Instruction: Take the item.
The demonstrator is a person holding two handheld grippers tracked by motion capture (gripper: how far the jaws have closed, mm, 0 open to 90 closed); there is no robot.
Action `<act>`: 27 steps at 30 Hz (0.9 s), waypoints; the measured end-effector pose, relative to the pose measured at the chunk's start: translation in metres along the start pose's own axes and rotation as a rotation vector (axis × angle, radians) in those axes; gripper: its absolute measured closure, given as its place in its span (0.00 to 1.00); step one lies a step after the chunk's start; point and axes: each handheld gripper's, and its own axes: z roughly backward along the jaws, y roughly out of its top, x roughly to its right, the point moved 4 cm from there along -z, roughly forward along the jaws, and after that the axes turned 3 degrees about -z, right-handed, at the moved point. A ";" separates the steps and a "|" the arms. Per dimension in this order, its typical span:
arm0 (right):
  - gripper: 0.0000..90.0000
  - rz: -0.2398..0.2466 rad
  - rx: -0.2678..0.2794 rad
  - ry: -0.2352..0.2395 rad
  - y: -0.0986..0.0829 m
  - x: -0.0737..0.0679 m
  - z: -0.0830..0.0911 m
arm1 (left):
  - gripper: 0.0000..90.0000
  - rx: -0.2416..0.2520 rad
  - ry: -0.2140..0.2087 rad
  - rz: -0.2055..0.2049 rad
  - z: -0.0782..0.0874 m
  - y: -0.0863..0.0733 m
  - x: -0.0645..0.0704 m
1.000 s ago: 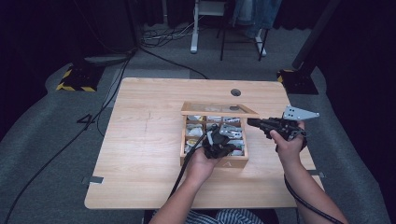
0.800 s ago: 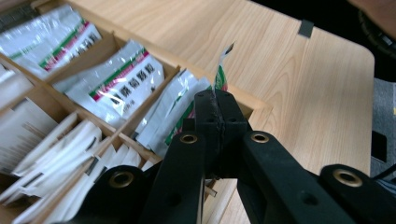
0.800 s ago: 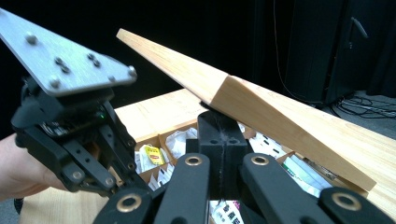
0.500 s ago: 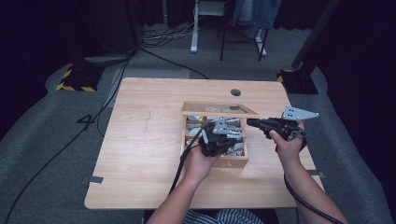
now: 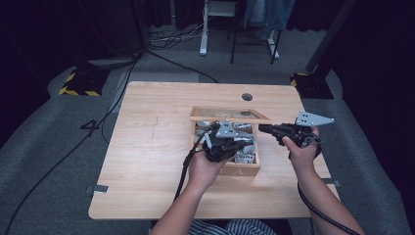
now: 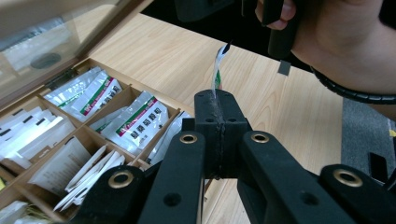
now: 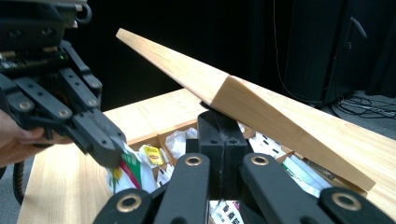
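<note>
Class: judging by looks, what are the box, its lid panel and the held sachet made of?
Box: pale, matt wood with visible grain. Lid panel: see-through in a wooden frame, glass or clear plastic. Sachet, clamped in the left gripper: thin, glossy and printed, probably plastic or foil film.

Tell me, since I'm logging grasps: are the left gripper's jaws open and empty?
No, the left gripper has its jaws shut on a sachet.
</note>
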 end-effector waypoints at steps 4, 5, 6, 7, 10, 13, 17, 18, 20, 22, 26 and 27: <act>1.00 0.000 0.000 0.000 0.000 0.000 0.000 | 1.00 0.008 0.010 -0.001 0.008 0.002 0.000; 1.00 -0.001 0.000 0.001 0.000 0.000 0.000 | 1.00 0.012 0.013 0.001 0.011 0.002 0.000; 1.00 -0.001 0.000 0.001 0.000 0.000 0.000 | 1.00 0.011 0.015 -0.003 0.013 0.003 0.000; 1.00 -0.001 0.000 0.001 0.000 0.000 0.000 | 1.00 0.010 0.017 -0.002 0.016 0.003 0.000; 1.00 -0.001 0.000 0.001 0.000 0.000 0.000 | 1.00 0.008 0.028 -0.002 0.023 0.002 -0.001; 1.00 -0.001 0.001 0.000 0.000 0.000 0.000 | 1.00 0.005 0.042 0.003 0.035 -0.001 -0.003; 1.00 -0.001 0.003 0.000 0.000 0.000 0.000 | 1.00 0.000 0.064 0.003 0.045 -0.004 -0.004; 1.00 -0.001 0.004 -0.001 0.000 0.000 0.000 | 1.00 -0.002 0.068 0.002 0.048 -0.004 -0.005; 1.00 -0.001 0.004 0.000 0.000 0.000 0.000 | 1.00 0.004 0.061 0.021 0.055 -0.007 -0.007; 1.00 -0.004 0.006 0.001 0.000 0.000 0.000 | 1.00 0.011 0.072 0.032 0.065 -0.010 -0.010; 1.00 -0.006 0.006 0.001 0.000 0.000 0.000 | 1.00 0.014 0.084 0.037 0.078 -0.013 -0.013; 1.00 -0.006 0.005 0.001 0.000 0.000 0.000 | 0.99 0.015 0.077 0.047 0.081 -0.015 -0.015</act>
